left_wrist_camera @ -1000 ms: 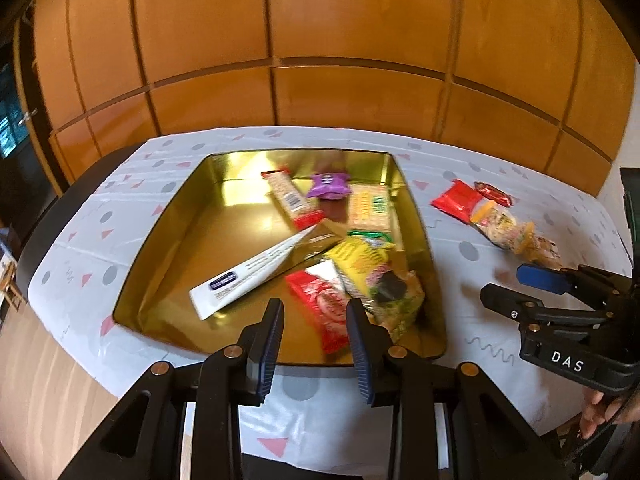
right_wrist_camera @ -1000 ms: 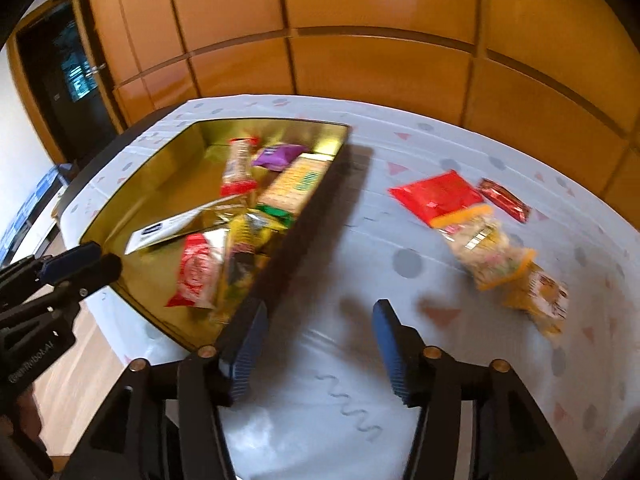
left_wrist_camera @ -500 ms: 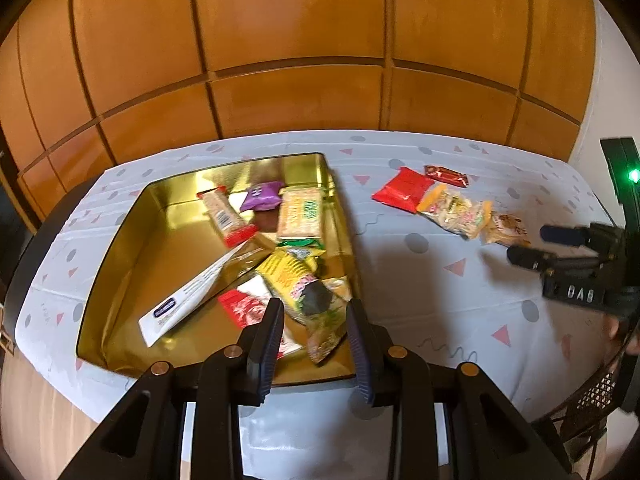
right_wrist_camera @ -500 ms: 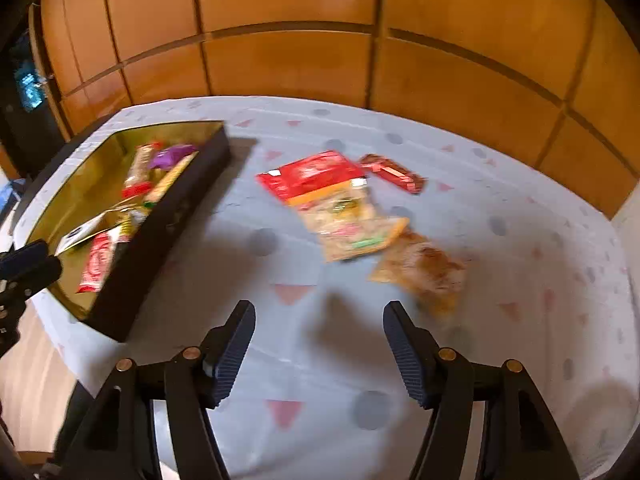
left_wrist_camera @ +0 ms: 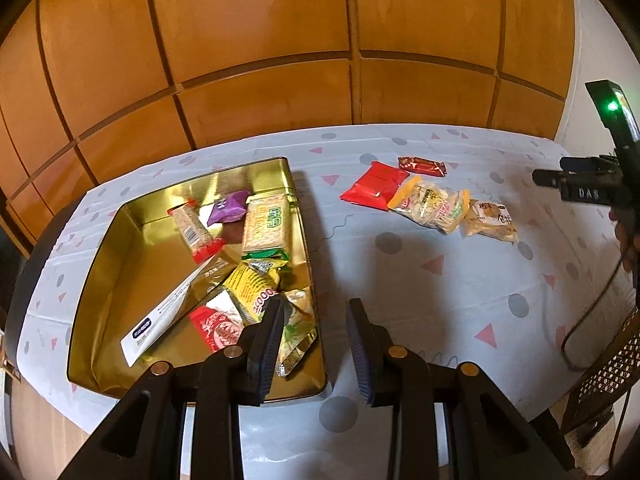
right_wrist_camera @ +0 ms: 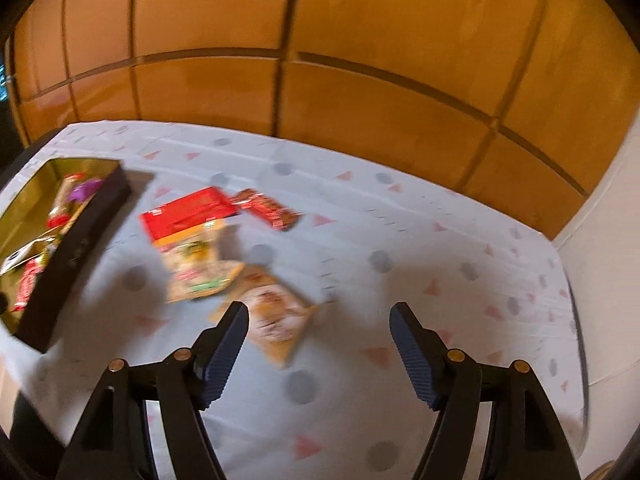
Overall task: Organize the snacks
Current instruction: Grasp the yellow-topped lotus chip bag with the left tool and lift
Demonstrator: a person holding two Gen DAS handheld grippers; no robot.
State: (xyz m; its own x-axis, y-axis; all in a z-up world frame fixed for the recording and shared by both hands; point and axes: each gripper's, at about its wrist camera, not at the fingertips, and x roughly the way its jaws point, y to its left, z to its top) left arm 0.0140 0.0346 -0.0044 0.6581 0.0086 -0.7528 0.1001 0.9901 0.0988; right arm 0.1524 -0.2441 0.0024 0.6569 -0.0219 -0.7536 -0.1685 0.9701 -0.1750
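Our left gripper (left_wrist_camera: 314,338) hangs over the near right corner of the gold tin (left_wrist_camera: 104,264), its fingers (left_wrist_camera: 269,344) set a narrow gap apart with nothing between them, touching nothing. Our right gripper (right_wrist_camera: 320,354) hovers over the tabletop (right_wrist_camera: 420,240) with its jaws opening wide and empty; the tan cookie bag (right_wrist_camera: 272,312) lies just ahead of its left finger, not between the pads. In the left view that gripper's side reads "DAS" in white, with a green light glowing above it. Four snacks lie loose on the tabletop right of the tin: a red pouch (left_wrist_camera: 376,186), a small dark red bar (left_wrist_camera: 422,166), a clear orange-edged cracker bag (left_wrist_camera: 430,206) overlapping the pouch, and the cookie bag touching the cracker bag. Inside the tin we see a white tube (left_wrist_camera: 168,318) with a blue label, a purple packet (left_wrist_camera: 228,212), a yellow biscuit pack (left_wrist_camera: 266,226) with green characters, and a yellow wrapper (left_wrist_camera: 252,284) showing "000". Other print is too small to read.
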